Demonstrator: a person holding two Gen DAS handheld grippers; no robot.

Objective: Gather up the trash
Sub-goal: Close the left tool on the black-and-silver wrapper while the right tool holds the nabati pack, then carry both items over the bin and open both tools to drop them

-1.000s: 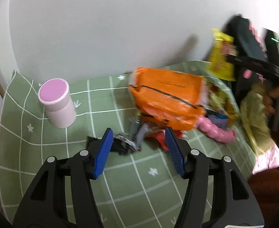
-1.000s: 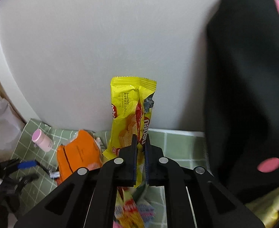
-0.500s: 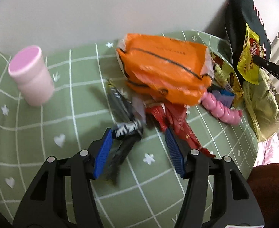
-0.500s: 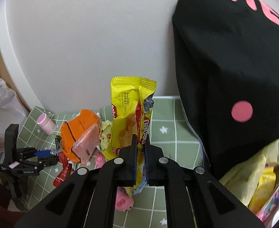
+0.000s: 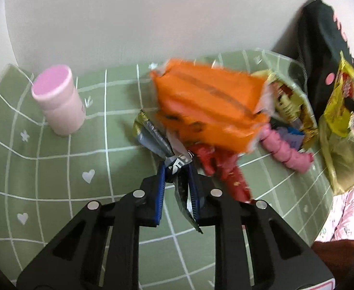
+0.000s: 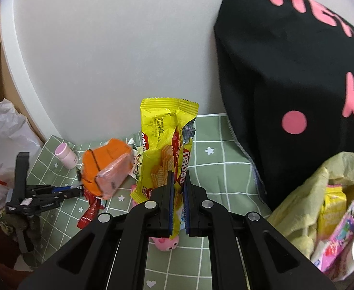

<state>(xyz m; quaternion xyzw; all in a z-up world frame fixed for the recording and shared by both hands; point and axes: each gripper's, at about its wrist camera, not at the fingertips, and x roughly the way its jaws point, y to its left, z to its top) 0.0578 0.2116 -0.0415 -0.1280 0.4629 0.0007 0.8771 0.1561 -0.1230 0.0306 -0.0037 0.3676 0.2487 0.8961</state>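
Left gripper (image 5: 175, 169): closed on a dark wrapper (image 5: 177, 166), low in the middle of the left view; the wrapper's tail hangs down between the blue pads.
Right gripper (image 6: 177, 188): clamped on a yellow wafer wrapper (image 6: 165, 145), held upright at the centre of the right view.
Done: some trash is already seen inside the yellow-green bag (image 6: 305, 193), at the lower right of the right view.
In hand: two wrappers are gripped; neither has been dropped in the bag yet.
Left: an orange packet (image 5: 208, 106), a red wrapper (image 5: 223, 169), a pink pig toy (image 5: 285, 149) and a printed packet (image 5: 290, 101) remain in a pile right of centre in the left view. Roughly half the job is judged to remain.
Pink jar (image 5: 58, 101): stands upright at the upper left, well apart from the pile; whether it counts as trash cannot be told.
Surface: a green cloth (image 5: 56, 169) with a white grid, hearts and stars.
Room: a plain white wall (image 5: 128, 24) lies behind; a black bag (image 6: 297, 84) with pink lettering fills the upper right of the right view; a white plastic bag (image 6: 5, 130) is seen at the left edge.
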